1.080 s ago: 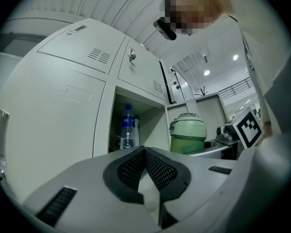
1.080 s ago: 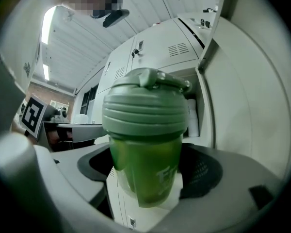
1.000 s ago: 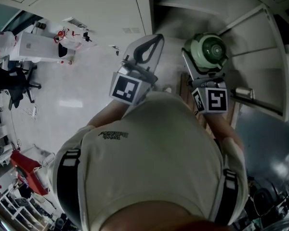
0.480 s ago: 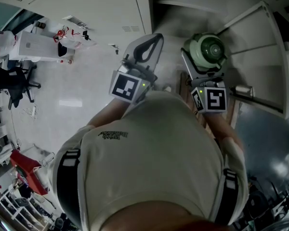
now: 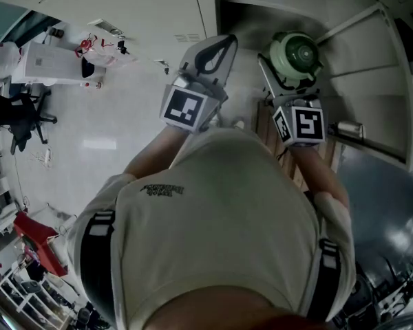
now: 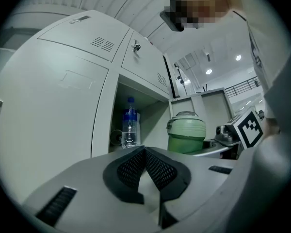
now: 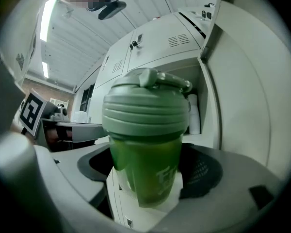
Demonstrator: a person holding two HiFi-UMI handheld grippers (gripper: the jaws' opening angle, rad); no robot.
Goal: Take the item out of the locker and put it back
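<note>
A green shaker bottle point(image 7: 145, 144) with a ribbed pale-green lid stands upright between the pads of my right gripper point(image 7: 153, 176), which is shut on its lower body. In the head view the green shaker bottle point(image 5: 296, 55) is held up in front of the open locker point(image 5: 261, 19) by the right gripper point(image 5: 293, 80). My left gripper point(image 5: 219, 45) is beside it on the left, shut with nothing in it; its pads point(image 6: 136, 166) meet at the tip. From the left gripper view the green shaker bottle point(image 6: 185, 134) shows against the locker opening.
A clear water bottle point(image 6: 129, 126) with a blue cap stands inside the open compartment. A white cylinder point(image 7: 194, 113) stands at the back of the locker. The open locker door point(image 5: 375, 81) hangs to the right. Closed locker doors point(image 6: 63, 81) fill the left. Chairs and office clutter point(image 5: 27, 115) lie far left.
Both grippers have risen a little toward the locker opening, the right one carrying the green bottle with it. The left gripper stays shut and empty.
</note>
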